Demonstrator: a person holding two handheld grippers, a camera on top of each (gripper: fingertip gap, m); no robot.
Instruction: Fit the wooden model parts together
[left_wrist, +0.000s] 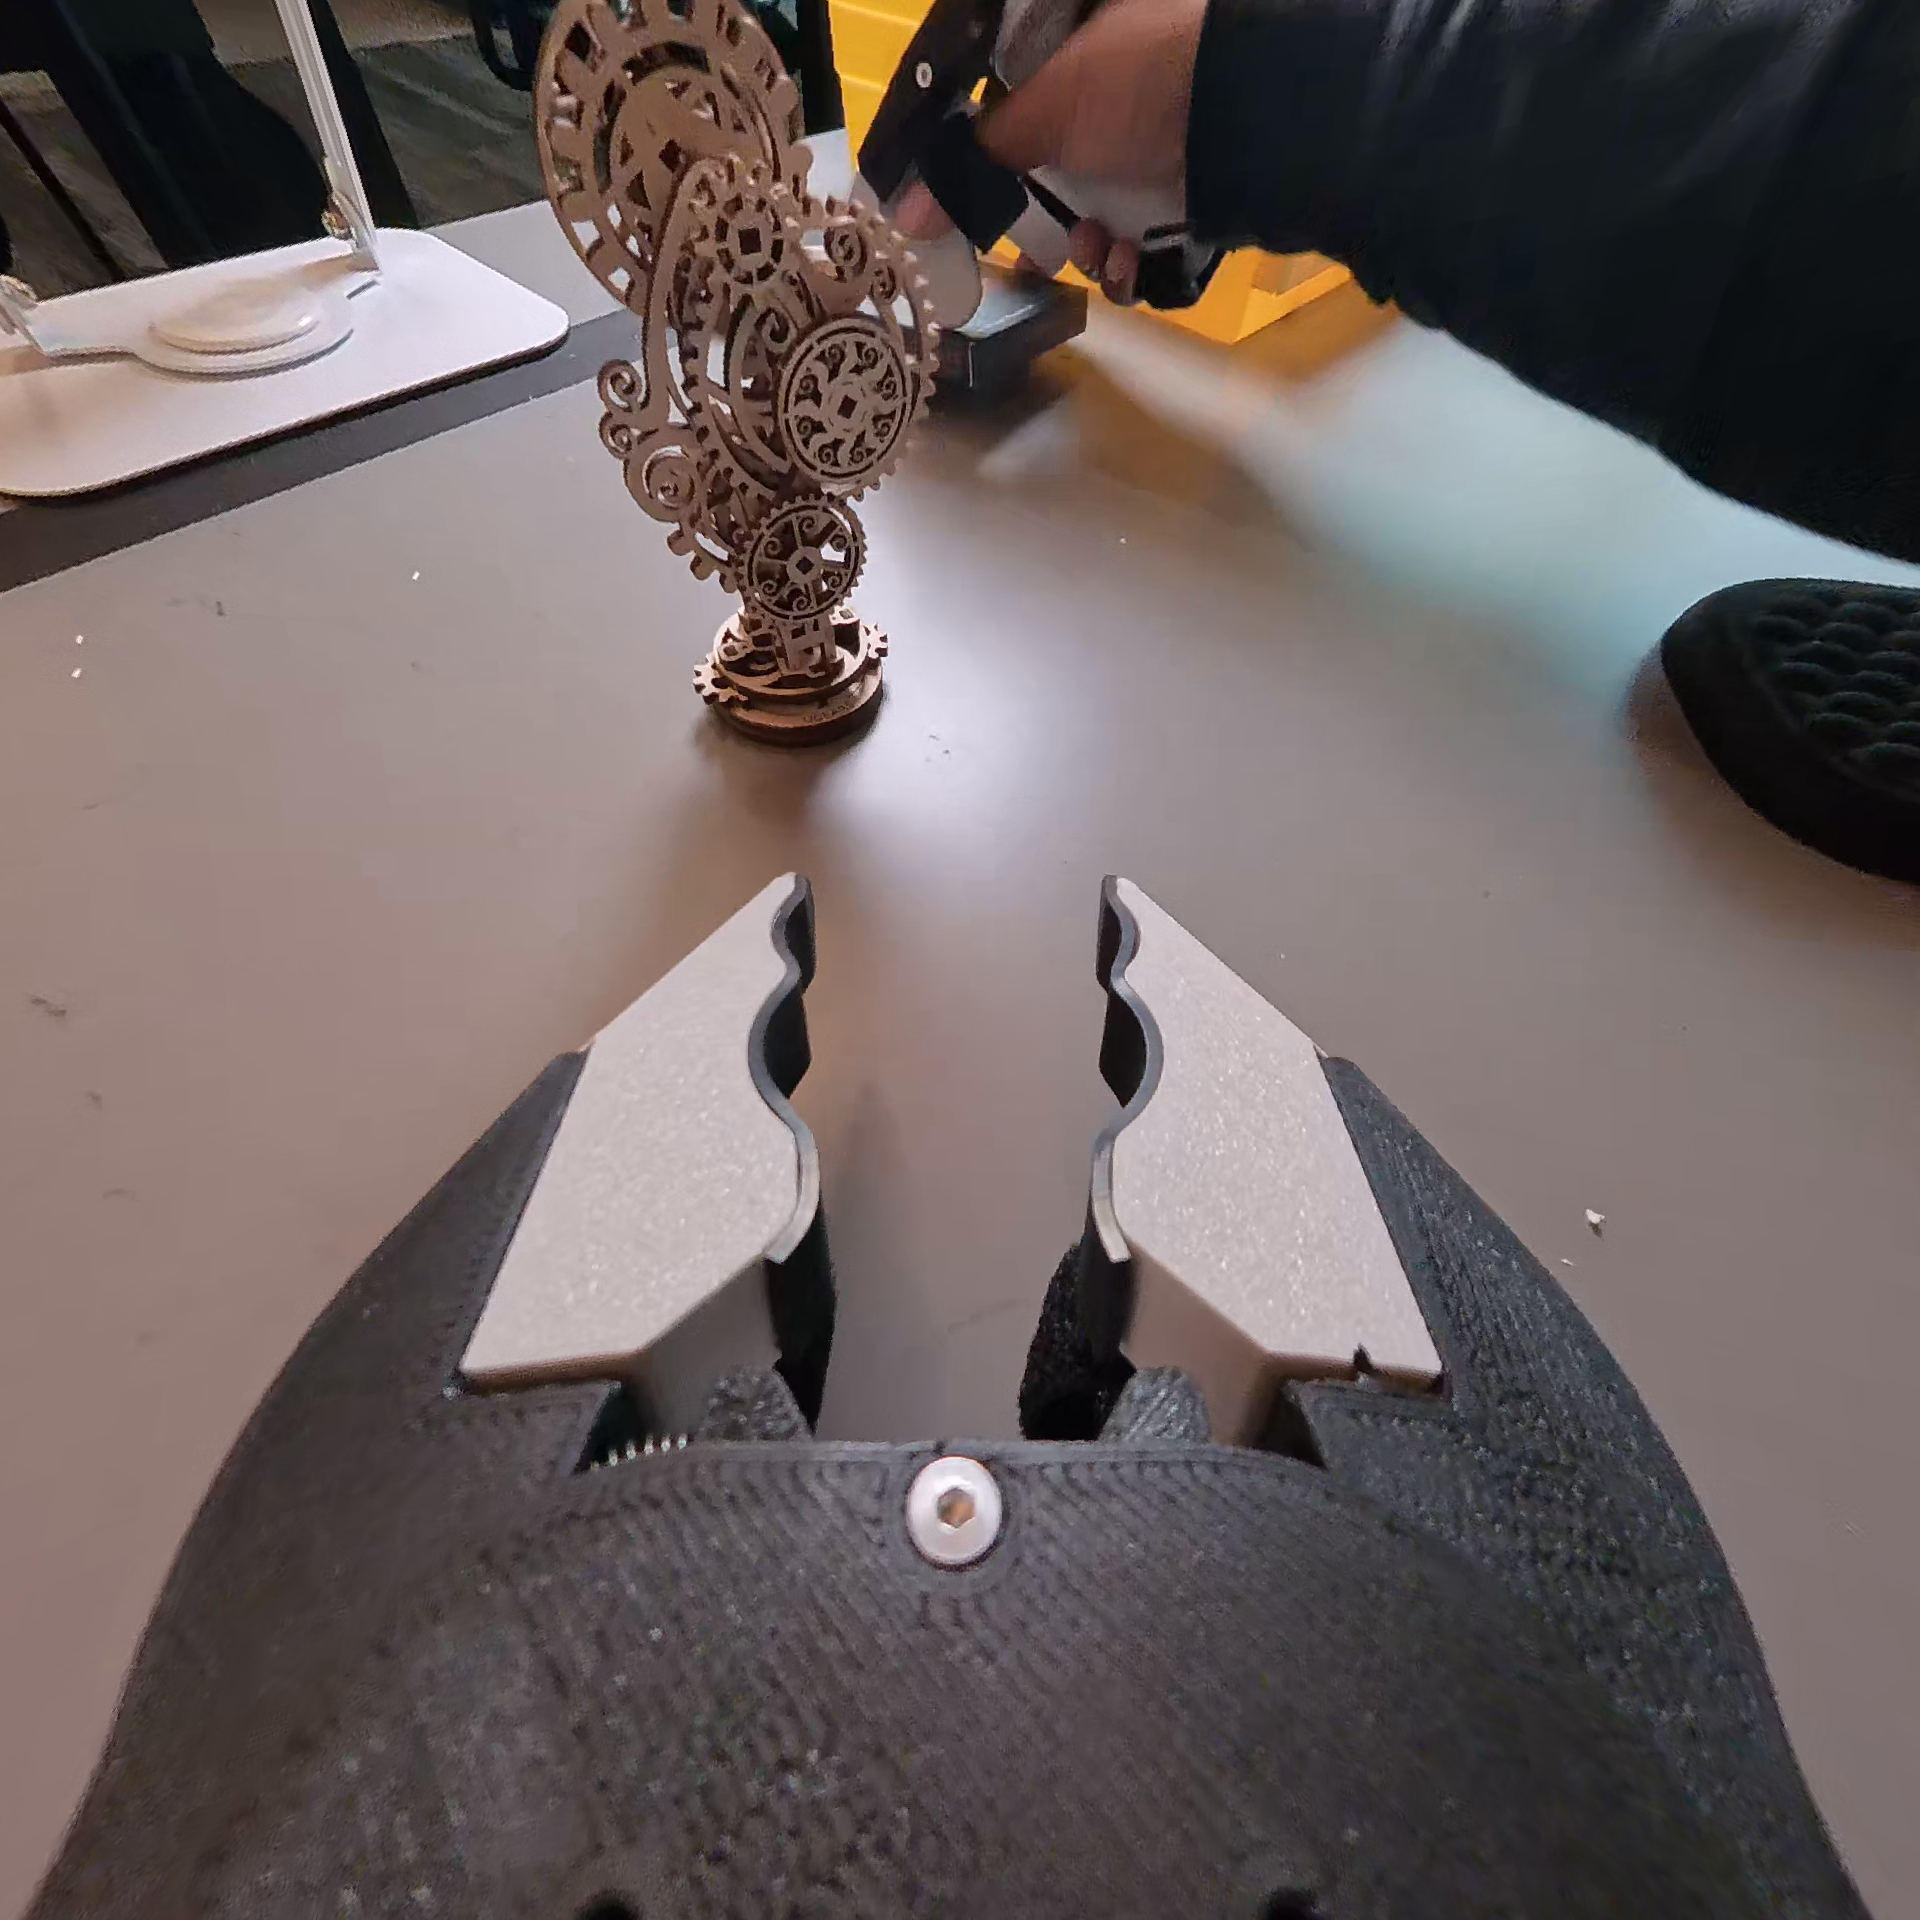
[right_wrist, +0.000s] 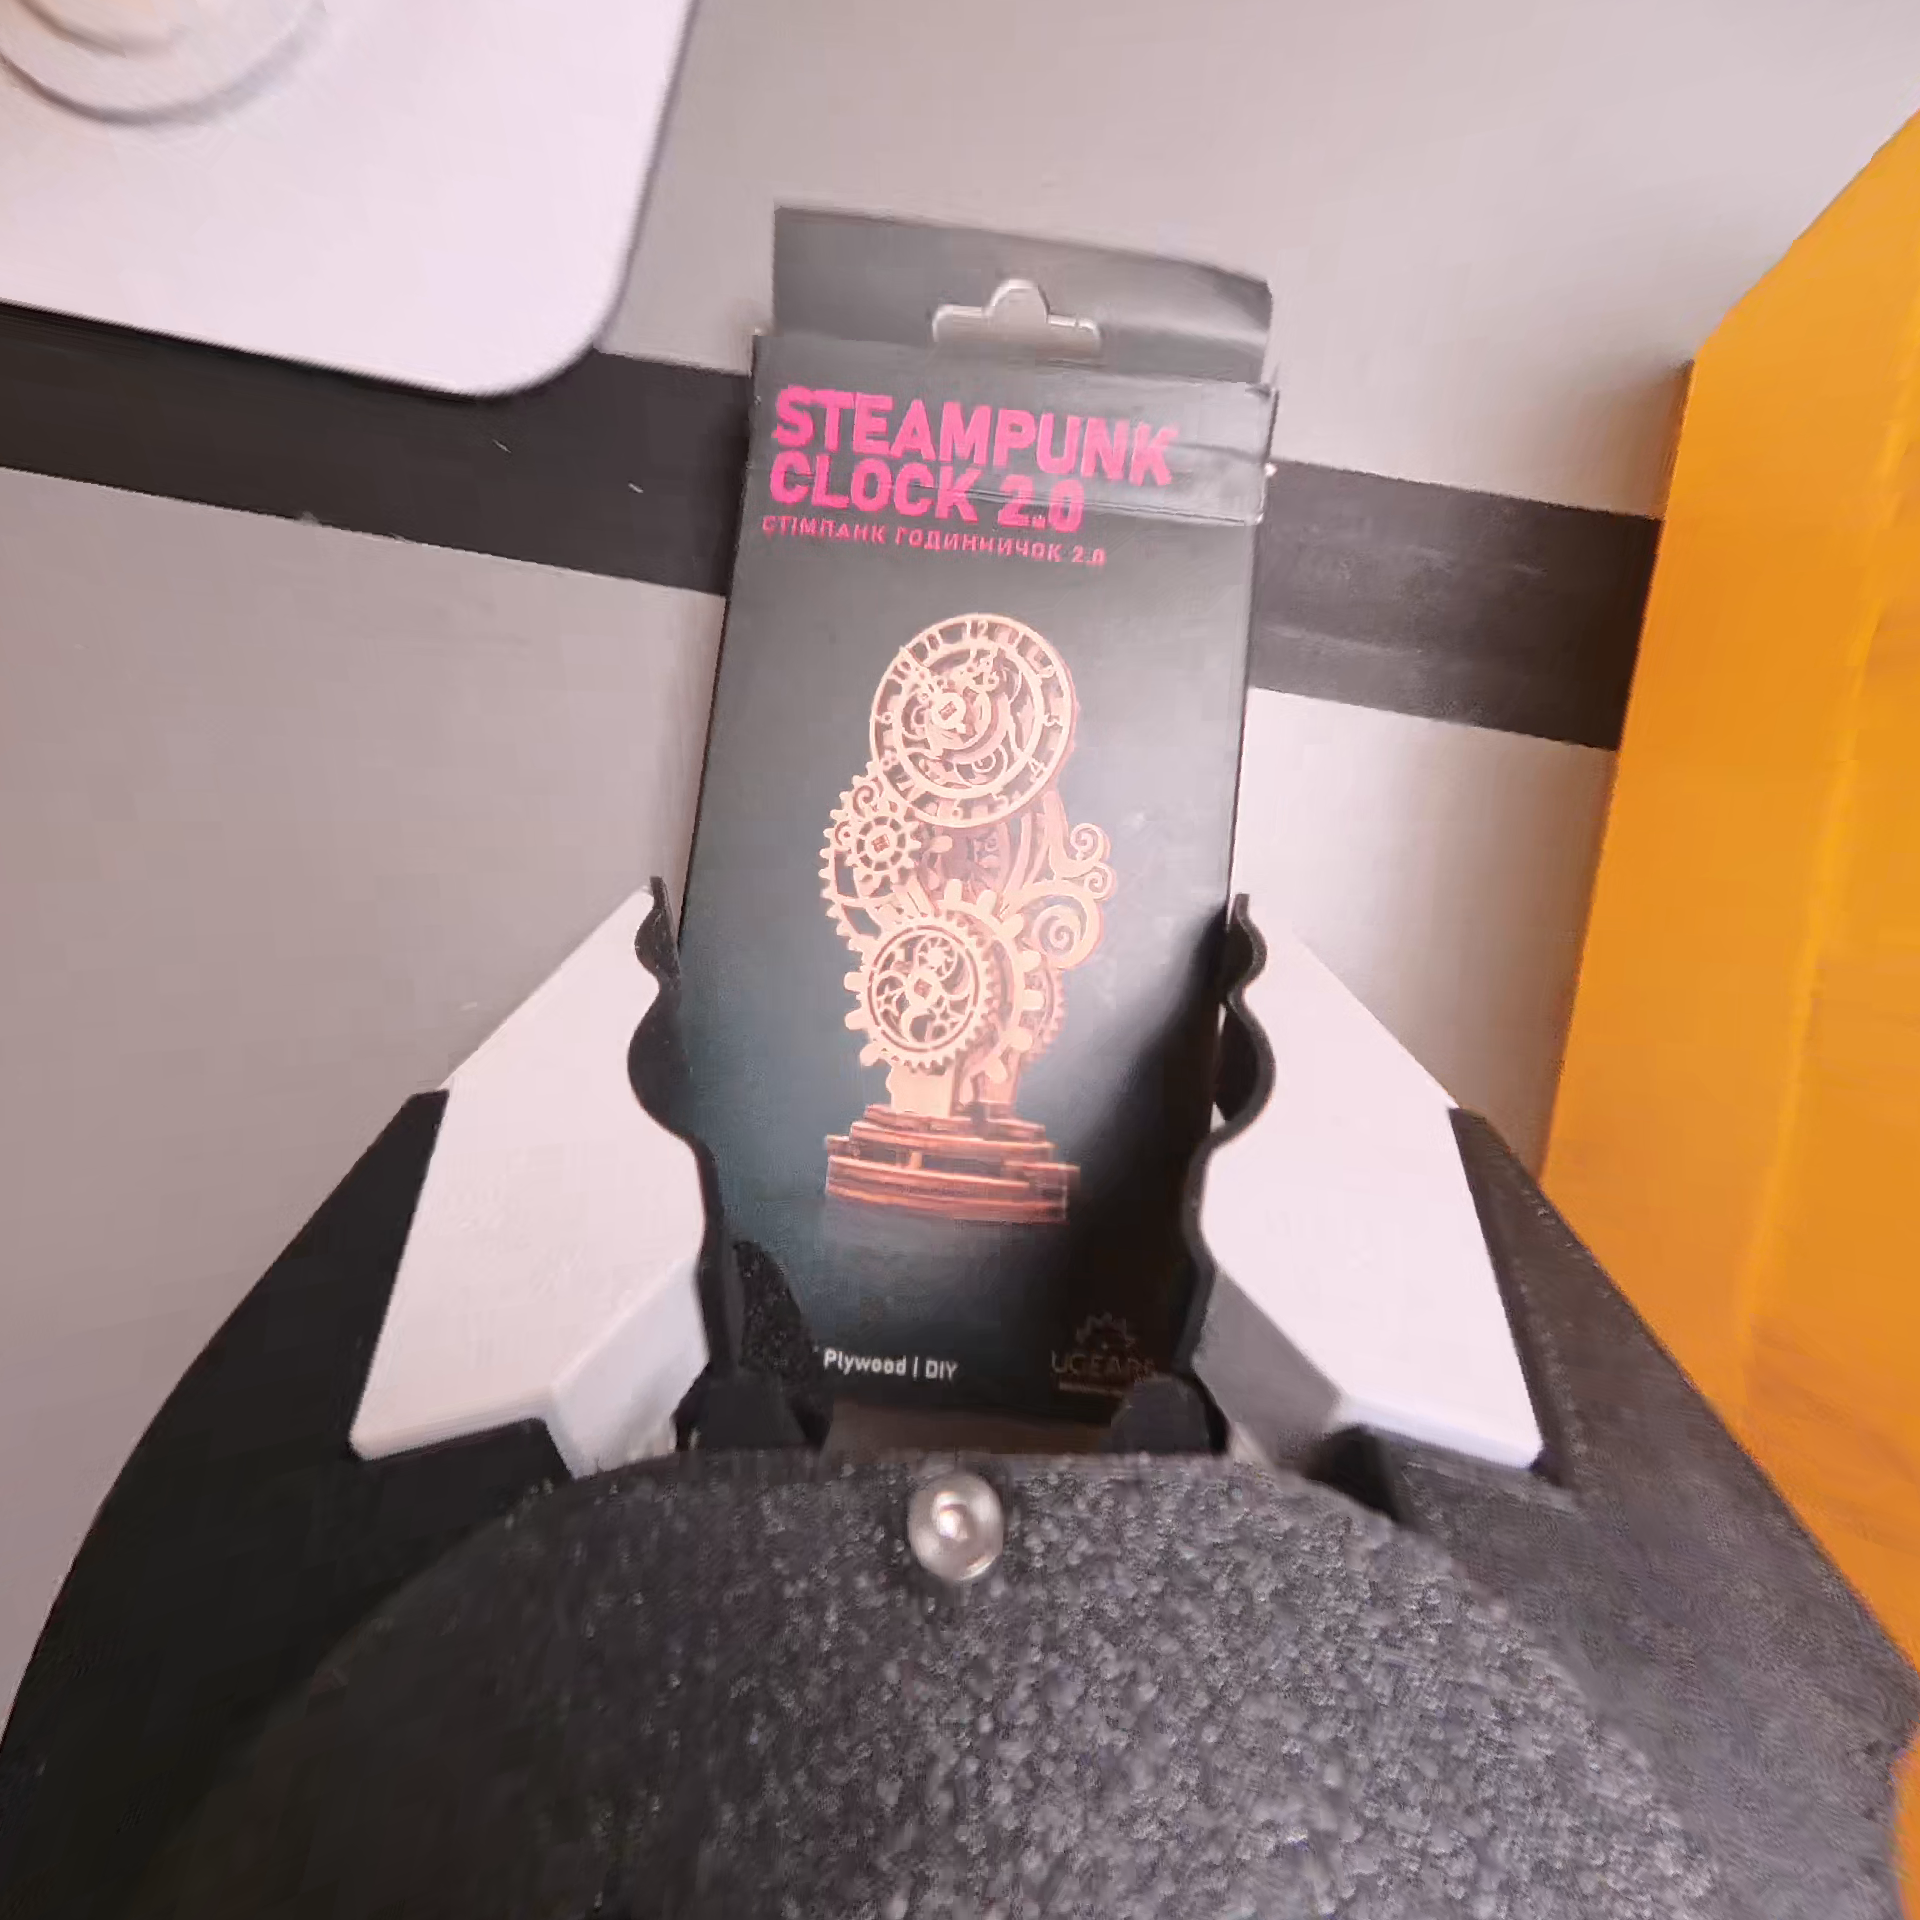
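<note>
Left wrist view first: what's the left gripper (left_wrist: 956, 894) doing? (Desk)

It's hovering low over the grey table (left_wrist: 312, 779), jaws standing wide apart w/ nothing between the pads, only bare tabletop showing in the gap. (Photog)

And the wooden model? (Desk)

The clock (left_wrist: 748, 416) is standing upright on its round base, straight ahead of the left gripper and well apart from it. Its gears are stacking up to a big dial at the top. Nothing's touching it. (Photog)

Right side? (Desk)

A hand (left_wrist: 1081, 135) in a dark sleeve (left_wrist: 1558, 208) is reaching in from the right behind the clock, blurring w/ motion and pressing the right gripper (right_wrist: 951, 914) down over a black box (right_wrist: 966, 727). The right wrist view is looking straight onto the box front, which is carrying a pic of the same clock. The box is lying on the table across a black strip (right_wrist: 364, 416), and the pads are sitting against both its long edges, gripping it approx. halfway along. (Photog)

Anything else in frame? (Desk)

A white stand (left_wrist: 260, 343) is sitting at far left and a yellow bin (right_wrist: 1766, 831) is lying just right of the box. A black textured item (left_wrist: 1808, 727) is poking in at the right edge; I can't tell what it is. (Photog)
</note>
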